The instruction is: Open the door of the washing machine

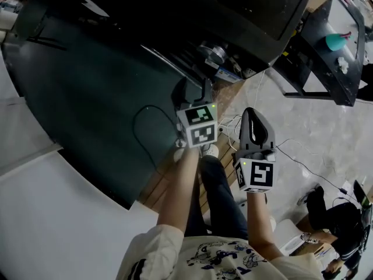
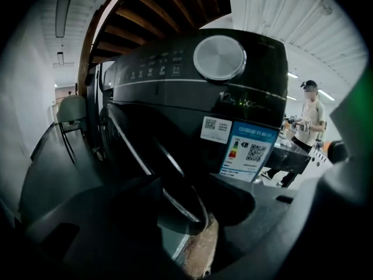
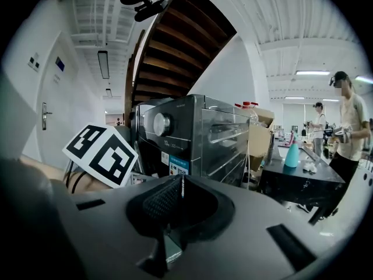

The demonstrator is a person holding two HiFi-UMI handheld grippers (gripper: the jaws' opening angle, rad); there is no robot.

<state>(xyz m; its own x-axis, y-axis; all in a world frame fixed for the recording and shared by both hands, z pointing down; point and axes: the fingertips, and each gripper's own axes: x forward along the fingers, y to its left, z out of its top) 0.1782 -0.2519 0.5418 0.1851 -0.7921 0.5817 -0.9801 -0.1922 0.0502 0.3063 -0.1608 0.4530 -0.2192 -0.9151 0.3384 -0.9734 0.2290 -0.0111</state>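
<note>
We are standing at the washing machine (image 1: 233, 10), a dark front-loader that is filling the far part of the head view. We are holding the left gripper (image 1: 195, 87) against its front, just on the near side of the silver control knob (image 1: 214, 52).

In the left gripper view the door (image 2: 156, 156) is standing at an angle off the machine's front. Its curved rim is running down between the jaws of the left gripper (image 2: 195, 217). The jaws are sitting narrow, one on each side of that rim, gripping it. On the right of the front panel a blue energy label (image 2: 249, 150) is showing beside a small white QR sticker (image 2: 216, 129).

We are holding the right gripper (image 1: 254, 118) nearer to us and to the right, apart from the machine, over the pale floor (image 1: 303, 127). In the right gripper view its jaws are pressing together with nothing between them.

Farther right a teal spray bottle (image 3: 291, 152) is standing on a dark table (image 3: 309, 182), and a person (image 3: 349, 127) in a pale shirt is standing beyond it. A wooden staircase (image 3: 175, 51) is showing above the machine.
</note>
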